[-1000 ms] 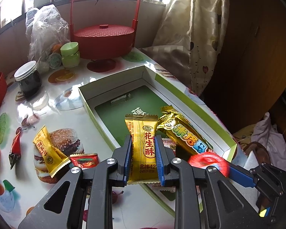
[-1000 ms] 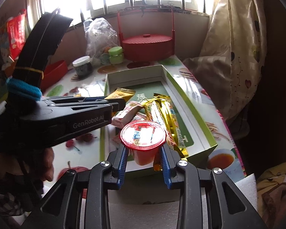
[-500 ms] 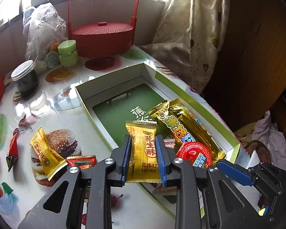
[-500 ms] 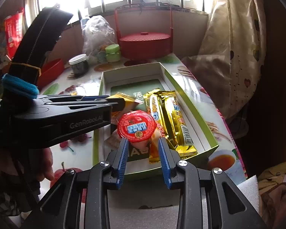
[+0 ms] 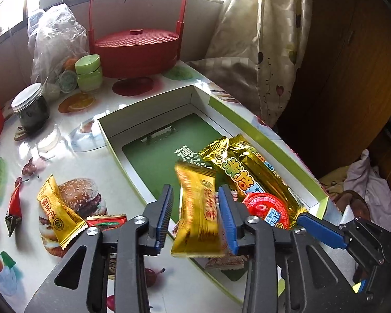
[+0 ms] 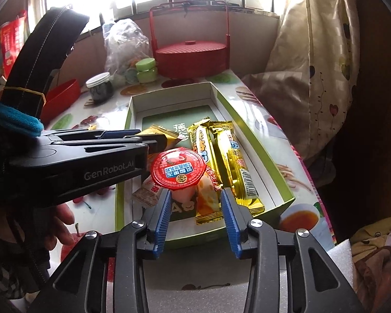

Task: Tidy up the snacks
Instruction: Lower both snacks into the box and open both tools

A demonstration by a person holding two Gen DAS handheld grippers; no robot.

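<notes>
Both grippers have just been opening over the green box (image 5: 263,127). Left gripper (image 5: 195,216): fingers parted, yellow candy packet (image 5: 198,208) loose between them, long axis along the fingers, tilting into the box. Right gripper (image 6: 195,216): fingers parted, red-lidded jelly cup (image 6: 178,169) just ahead, beside the gold bars (image 6: 229,161). More packets (image 5: 57,206) wait on the desk (image 5: 65,135), nearer the left hand.

Yellow snack (image 5: 199,208), perhaps loose, between jaws

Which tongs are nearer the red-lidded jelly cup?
Right. The right tongs straddle the jelly cup, their jaws just opened and a gap on the right side. The left tongs sit beside it, around a yellow packet.
</notes>
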